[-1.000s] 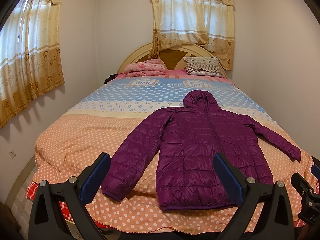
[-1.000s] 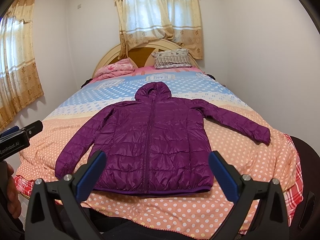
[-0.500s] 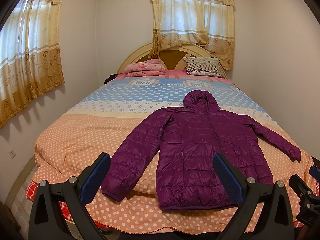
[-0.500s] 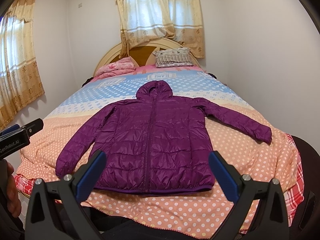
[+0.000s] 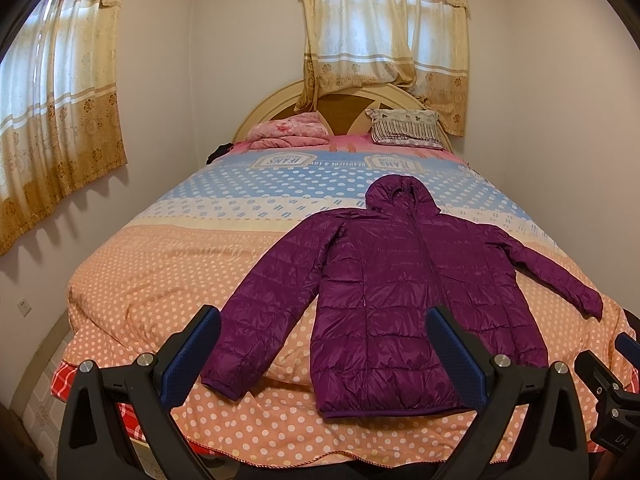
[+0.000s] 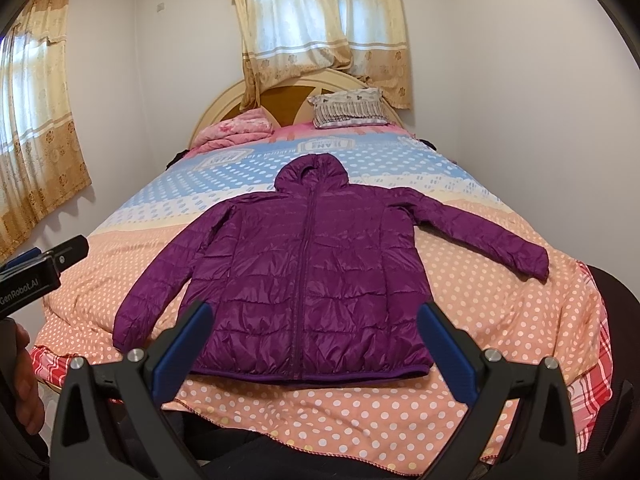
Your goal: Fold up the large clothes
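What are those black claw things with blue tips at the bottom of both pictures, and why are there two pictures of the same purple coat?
Those claws are grabbers. A person holds one in each hand, and each has a small camera looking out between its two fingers. One picture comes from the left gripper, the other from the right gripper. That is why you see the same room twice, from slightly different spots.

Both grabbers are wide open and hold nothing.

On the bed, with its dotted cover, a purple puffy jacket lies flat, zipped up, hood pointing at the headboard, sleeves spread out. It is not folded yet. At the far end lie a folded pink blanket and a striped pillow.
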